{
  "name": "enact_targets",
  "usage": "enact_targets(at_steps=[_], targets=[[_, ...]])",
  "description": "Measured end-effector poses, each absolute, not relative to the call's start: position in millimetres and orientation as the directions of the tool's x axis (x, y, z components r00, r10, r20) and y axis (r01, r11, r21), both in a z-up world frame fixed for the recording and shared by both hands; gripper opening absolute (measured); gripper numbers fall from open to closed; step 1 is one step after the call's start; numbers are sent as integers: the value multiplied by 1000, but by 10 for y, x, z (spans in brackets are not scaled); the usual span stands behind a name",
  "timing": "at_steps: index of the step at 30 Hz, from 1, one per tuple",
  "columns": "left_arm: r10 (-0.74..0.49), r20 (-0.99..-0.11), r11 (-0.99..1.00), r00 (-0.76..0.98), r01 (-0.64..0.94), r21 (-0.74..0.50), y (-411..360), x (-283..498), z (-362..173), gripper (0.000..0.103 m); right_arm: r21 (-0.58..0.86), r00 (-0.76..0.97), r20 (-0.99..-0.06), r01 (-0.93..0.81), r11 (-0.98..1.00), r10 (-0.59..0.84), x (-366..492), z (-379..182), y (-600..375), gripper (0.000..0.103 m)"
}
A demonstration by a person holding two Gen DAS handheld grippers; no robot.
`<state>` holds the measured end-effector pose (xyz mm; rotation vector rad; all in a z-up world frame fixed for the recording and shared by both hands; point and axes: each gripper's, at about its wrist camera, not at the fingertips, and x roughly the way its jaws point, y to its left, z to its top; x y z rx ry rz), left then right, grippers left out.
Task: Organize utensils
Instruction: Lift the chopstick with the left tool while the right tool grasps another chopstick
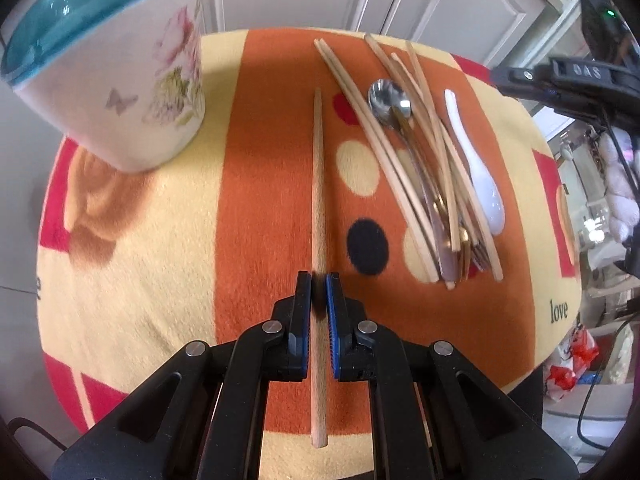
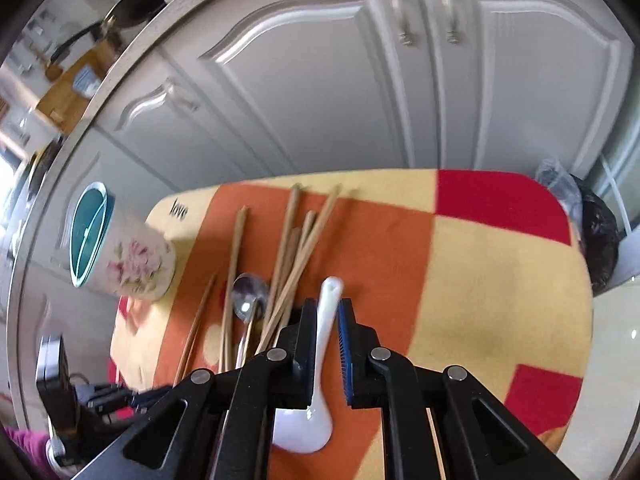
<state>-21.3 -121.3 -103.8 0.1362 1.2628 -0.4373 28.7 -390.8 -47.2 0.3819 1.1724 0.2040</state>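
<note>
- Left gripper [image 1: 319, 280] is tilted steeply down at the blanket-covered table [image 1: 160, 220], fingers clamped on a single wooden chopstick [image 1: 318, 184].
- Right gripper [image 2: 326, 306] also angles down, white ceramic spoon [image 2: 320, 360] between its fingers; can't tell if it's actually squeezed.
- Floral cup [image 1: 120, 80] sits far left, and the rest of the utensil pile [image 1: 432, 184] is between them.
</note>
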Motion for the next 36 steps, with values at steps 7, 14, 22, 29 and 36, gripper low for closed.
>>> enact_targets(at_steps=[7,14,22,29,36], targets=[[-242,-927,925,288,358,-130,-1360,128,-933,15,444,369,-843,64,894,392,715,-620,-3804,41],[-167,-924,926,343,376,-28,-1668,448,-965,17,434,347,-858,96,896,379,1116,-796,-3724,41],[-91,-925,924,368,377,59,-1805,642,-1101,15,362,307,-894,68,930,326,1293,-965,-3685,18],[-238,-919,923,313,368,-114,-1572,600,-879,4,427,332,-859,40,904,390,1195,-811,-3746,10],[-356,-862,901,360,378,-214,-1218,281,-352,4,471,435,-781,-59,880,448,679,-121,-3725,9]])
